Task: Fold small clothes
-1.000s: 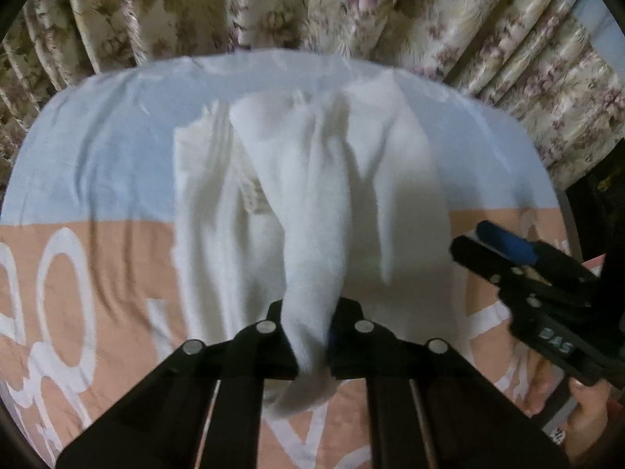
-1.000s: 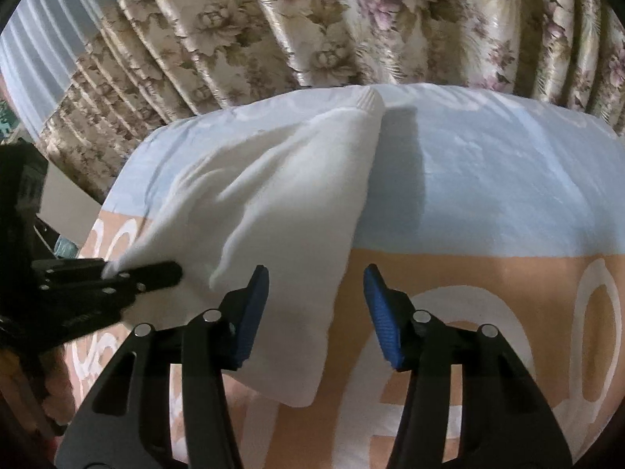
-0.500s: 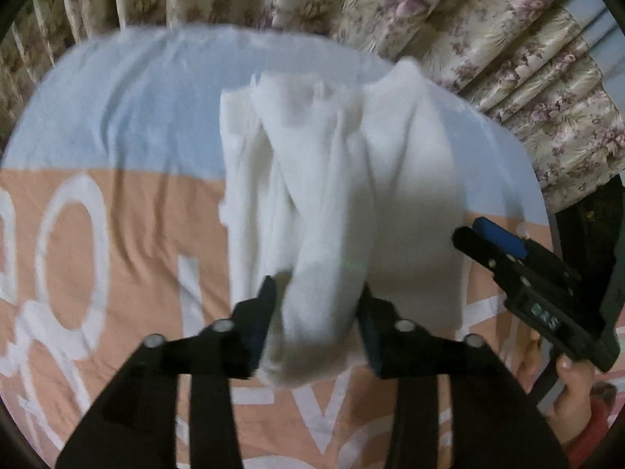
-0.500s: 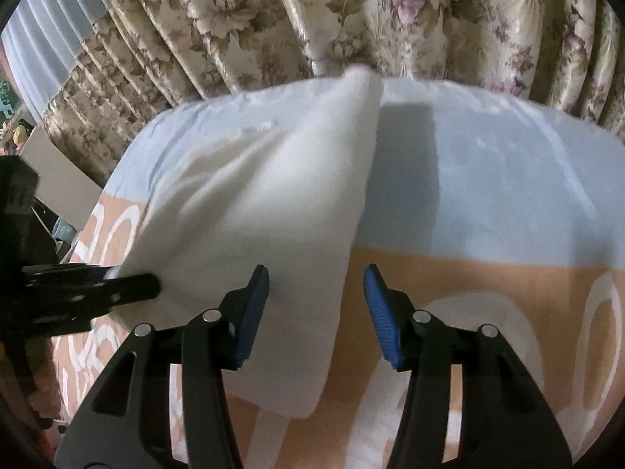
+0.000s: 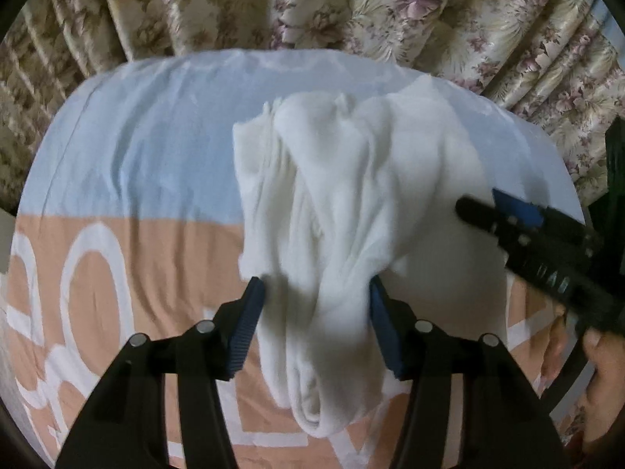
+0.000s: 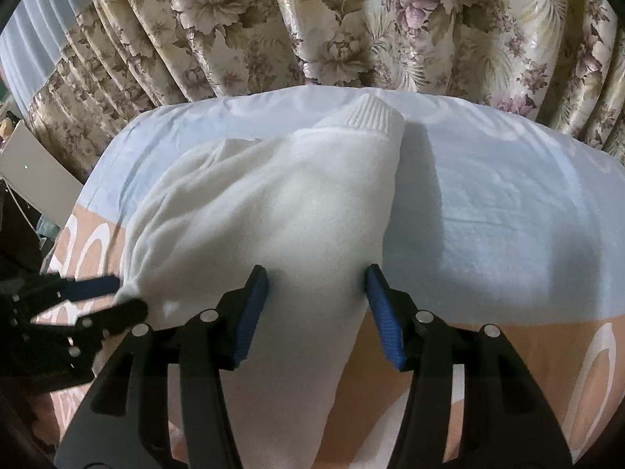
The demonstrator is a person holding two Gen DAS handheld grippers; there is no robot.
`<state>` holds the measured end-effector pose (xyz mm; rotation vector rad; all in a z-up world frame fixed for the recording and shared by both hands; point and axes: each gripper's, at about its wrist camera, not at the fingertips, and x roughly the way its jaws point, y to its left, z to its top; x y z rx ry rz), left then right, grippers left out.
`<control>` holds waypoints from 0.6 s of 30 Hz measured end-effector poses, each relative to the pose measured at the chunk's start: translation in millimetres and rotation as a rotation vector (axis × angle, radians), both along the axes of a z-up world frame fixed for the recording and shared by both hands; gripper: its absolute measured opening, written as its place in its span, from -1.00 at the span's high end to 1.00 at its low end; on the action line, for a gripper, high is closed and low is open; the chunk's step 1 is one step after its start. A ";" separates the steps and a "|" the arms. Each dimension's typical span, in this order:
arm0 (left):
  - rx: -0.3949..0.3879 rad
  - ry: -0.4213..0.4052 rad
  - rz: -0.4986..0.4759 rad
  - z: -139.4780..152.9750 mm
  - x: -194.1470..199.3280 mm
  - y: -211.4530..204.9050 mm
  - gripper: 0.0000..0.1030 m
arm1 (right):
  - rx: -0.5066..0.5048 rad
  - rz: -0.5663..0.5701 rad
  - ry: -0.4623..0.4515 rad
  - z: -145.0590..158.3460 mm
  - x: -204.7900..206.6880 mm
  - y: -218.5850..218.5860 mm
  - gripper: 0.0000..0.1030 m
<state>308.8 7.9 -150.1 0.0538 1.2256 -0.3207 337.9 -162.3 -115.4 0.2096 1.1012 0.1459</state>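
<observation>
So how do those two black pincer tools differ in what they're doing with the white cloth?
The left gripper straddles a bunched, rolled end of the white garment, jaws closing. The right gripper straddles a smooth, flat part, jaws opening. Both have blue pads, point downward and grip nothing firmly.

Soft fleecy white garment (image 6: pixel 273 211), matt cotton bedsheet (image 6: pixel 508 203), glossy floral curtain (image 6: pixel 351 27)

This looks like a bedroom in a home. A bed (image 5: pixel 129 164) fills the middle of both views, spread with a sheet in pale blue and peach with large white shapes printed on it. Right behind the bed hang heavy pleated curtains (image 6: pixel 351 27) with a faded floral pattern of pink and beige blooms. A white knitted garment (image 6: pixel 273 211) lies on the sheet.
</observation>
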 end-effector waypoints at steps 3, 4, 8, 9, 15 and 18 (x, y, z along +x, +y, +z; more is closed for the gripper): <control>-0.022 -0.001 0.000 0.7 -8.7 7.0 0.20 | -0.015 0.019 -0.005 1.1 0.6 4.4 -0.09; -0.030 0.001 0.005 1.3 -9.9 9.3 0.20 | -0.021 0.024 -0.007 1.4 0.8 6.0 -0.09; -0.084 0.045 0.030 -5.7 -7.8 21.4 0.17 | -0.021 0.026 0.000 -2.0 2.4 7.3 -0.14; -0.089 0.055 0.032 -8.1 -7.0 21.5 0.16 | -0.024 0.026 0.003 -3.1 2.6 7.7 -0.14; -0.046 0.021 0.018 5.8 -11.1 18.1 -0.13 | -0.004 0.024 -0.009 7.8 -5.3 4.1 -0.14; -0.038 0.000 0.013 20.4 -16.6 24.2 -0.36 | 0.013 0.022 -0.012 17.5 -21.0 -0.8 -0.15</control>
